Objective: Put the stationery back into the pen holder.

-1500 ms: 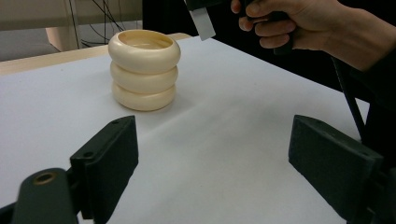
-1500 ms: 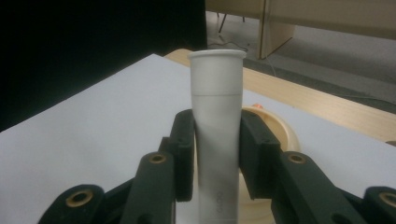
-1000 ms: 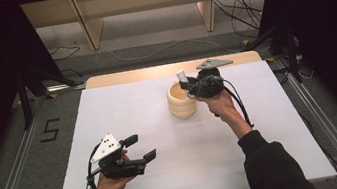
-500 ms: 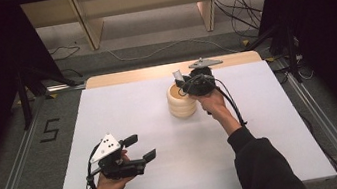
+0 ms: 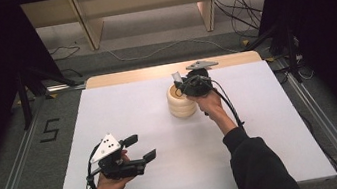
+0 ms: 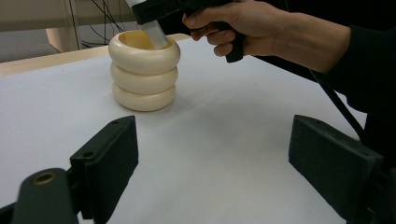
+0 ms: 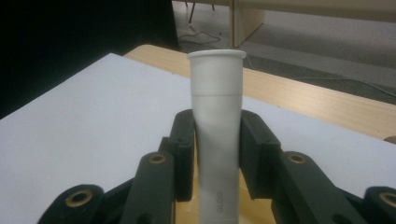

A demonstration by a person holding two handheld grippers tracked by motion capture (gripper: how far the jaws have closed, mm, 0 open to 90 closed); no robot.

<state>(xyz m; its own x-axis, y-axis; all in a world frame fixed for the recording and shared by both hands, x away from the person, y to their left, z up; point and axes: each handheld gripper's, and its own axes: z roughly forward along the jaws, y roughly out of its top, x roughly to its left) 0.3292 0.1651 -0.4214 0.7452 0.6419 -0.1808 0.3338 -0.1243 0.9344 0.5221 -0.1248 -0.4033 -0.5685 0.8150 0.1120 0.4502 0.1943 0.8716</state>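
While the white-covered desk lies bare across its left half, the left claw sits low by the near-left edge with wide open surface ahead of it; its jaws are spread apart, with nothing between them and nothing touched. Toward the middle, near the far wooden edge, stands the cream holder of three stacked rings, with free room on every side. To the right, the right claw is over the holder's mouth, its pads pinching a white plastic tube from both sides; the tube's lower end dips into the holder's opening; the right half of the desk beyond the forearm is open.
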